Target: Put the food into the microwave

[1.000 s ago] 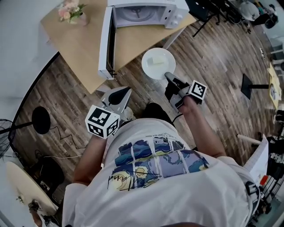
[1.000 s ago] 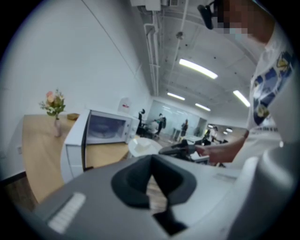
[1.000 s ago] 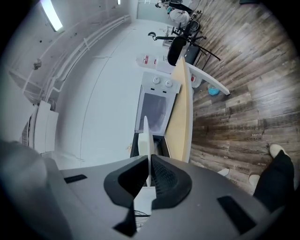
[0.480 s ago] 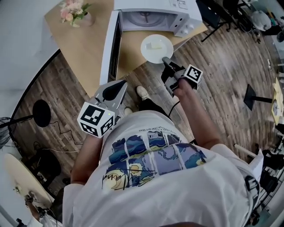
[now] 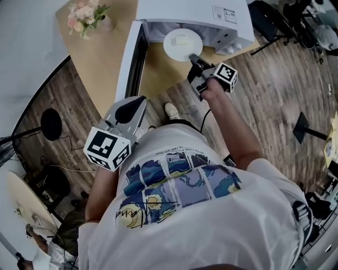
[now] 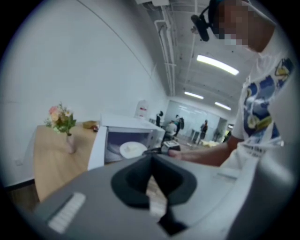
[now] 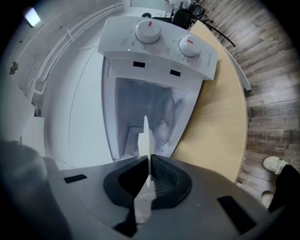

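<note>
A white plate (image 5: pixel 182 43) carrying a pale piece of food (image 5: pixel 182 38) hangs level at the mouth of the white microwave (image 5: pixel 211 16), whose door (image 5: pixel 132 55) stands swung open to the left. My right gripper (image 5: pixel 193 58) is shut on the plate's near rim. In the right gripper view the plate (image 7: pixel 146 138) shows edge-on between the jaws of the right gripper (image 7: pixel 149 163), with the microwave's open cavity (image 7: pixel 154 110) just ahead. My left gripper (image 5: pixel 138 100) hangs lower left, near the door's end, shut and empty. The left gripper view shows the plate (image 6: pixel 132 149) at the opening.
The microwave stands on a light wooden table (image 5: pixel 103 58) with a vase of flowers (image 5: pixel 84 18) at its far left. Two dials (image 7: pixel 147 31) sit on the microwave's control panel. A wood floor with a black stand base (image 5: pixel 51 125) lies below.
The right gripper has carried the plate from over the floor up to the microwave's opening. The person has stepped closer to the table, and the left gripper has moved forward too.
</note>
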Action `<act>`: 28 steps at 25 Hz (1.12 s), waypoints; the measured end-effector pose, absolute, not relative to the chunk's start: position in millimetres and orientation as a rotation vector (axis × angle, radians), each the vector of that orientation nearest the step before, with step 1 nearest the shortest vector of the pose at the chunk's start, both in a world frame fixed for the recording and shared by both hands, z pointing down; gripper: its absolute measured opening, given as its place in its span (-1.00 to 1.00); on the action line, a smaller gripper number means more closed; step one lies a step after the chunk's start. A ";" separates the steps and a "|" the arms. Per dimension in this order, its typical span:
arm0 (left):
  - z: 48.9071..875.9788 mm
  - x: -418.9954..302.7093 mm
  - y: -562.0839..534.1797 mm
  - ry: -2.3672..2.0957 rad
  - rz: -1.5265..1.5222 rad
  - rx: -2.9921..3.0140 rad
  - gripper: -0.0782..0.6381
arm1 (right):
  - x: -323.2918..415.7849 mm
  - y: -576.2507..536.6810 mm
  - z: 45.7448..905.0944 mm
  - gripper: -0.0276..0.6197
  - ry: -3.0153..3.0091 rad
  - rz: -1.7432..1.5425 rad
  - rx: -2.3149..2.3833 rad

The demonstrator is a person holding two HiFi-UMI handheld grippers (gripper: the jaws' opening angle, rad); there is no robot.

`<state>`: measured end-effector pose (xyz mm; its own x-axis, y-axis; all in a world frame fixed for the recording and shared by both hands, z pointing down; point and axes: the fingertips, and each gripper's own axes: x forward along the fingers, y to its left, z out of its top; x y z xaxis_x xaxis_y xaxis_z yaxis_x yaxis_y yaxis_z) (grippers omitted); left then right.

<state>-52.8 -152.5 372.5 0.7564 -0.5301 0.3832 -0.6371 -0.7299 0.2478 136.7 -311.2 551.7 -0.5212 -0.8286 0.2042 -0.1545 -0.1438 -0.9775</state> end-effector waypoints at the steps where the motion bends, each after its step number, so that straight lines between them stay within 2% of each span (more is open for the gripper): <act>1: 372.2 -53.7 -157.1 -0.913 0.409 2.583 -0.76 | 137.7 -319.7 554.5 -0.87 1.617 -1.718 -1.109; 28: 377.7 -90.9 -191.4 -1.209 0.468 2.421 -0.76 | 131.8 -457.2 600.3 -0.86 1.692 -1.688 -1.341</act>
